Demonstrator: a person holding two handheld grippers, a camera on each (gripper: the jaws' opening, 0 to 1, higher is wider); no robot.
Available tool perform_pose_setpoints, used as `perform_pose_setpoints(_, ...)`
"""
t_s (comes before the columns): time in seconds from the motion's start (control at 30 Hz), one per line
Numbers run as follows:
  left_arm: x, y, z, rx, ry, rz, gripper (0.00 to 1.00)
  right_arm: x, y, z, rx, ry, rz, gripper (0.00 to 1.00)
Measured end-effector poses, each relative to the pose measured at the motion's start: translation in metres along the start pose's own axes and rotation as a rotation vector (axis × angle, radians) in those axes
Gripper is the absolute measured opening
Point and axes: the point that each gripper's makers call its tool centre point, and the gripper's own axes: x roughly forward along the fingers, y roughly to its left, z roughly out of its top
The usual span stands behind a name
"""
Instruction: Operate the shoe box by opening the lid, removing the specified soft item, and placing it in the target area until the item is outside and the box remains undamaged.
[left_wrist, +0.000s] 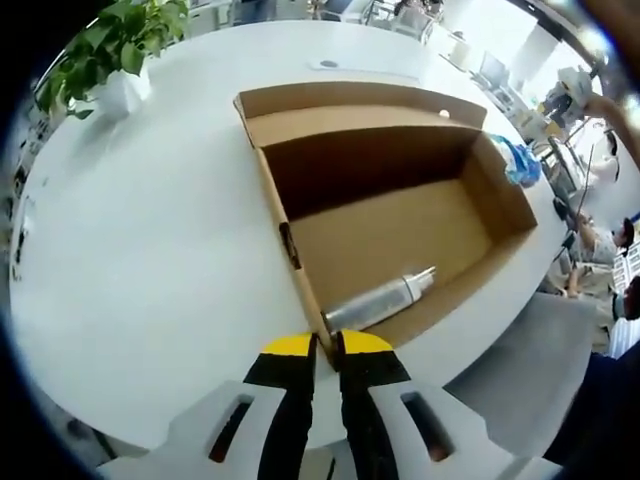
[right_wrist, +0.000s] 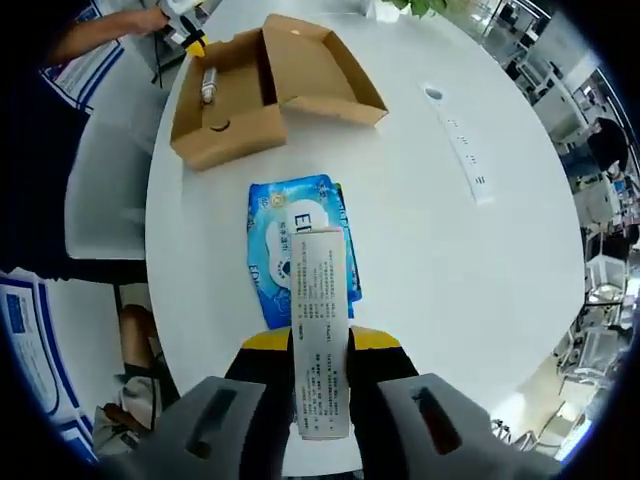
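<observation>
My left gripper (left_wrist: 327, 345) has its jaws pressed close on the near wall of the shoe box (left_wrist: 300, 270), pinning the box to the white table (left_wrist: 150, 260). The lid (left_wrist: 350, 100) is folded back, so opening looks done. Inside, a silver bottle (left_wrist: 380, 300) lies against the near wall.

My right gripper (right_wrist: 322, 345) pinches a long white carton (right_wrist: 322, 330), held above the blue wipes pack (right_wrist: 290, 245) that lies flat on the table, well apart from the box. I take that pack to be the soft item, already out.

I judge I am at the placing step. Next I need to lower the carton gently beside or onto the pack, spread the right jaws, then release the wall without tearing it.
</observation>
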Motion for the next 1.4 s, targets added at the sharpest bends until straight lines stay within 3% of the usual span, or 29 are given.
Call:
perform_pose_setpoints(0.67, 0.0, 0.001, 0.0, 0.001, 0.002, 0.002, 0.05, 0.011, -0.054, -0.05, -0.024, -0.002, 0.023, 0.17)
perform_pose_setpoints(0.97, 0.001, 0.001, 0.0, 0.003, -0.002, 0.006, 0.05, 0.026, -0.068, -0.076, -0.039, 0.013, 0.042, 0.17)
perform_pose_setpoints(1.4, 0.001, 0.002, 0.0, 0.004, -0.015, 0.015, 0.05, 0.052, -0.071, -0.089, -0.049, -0.003, 0.058, 0.17)
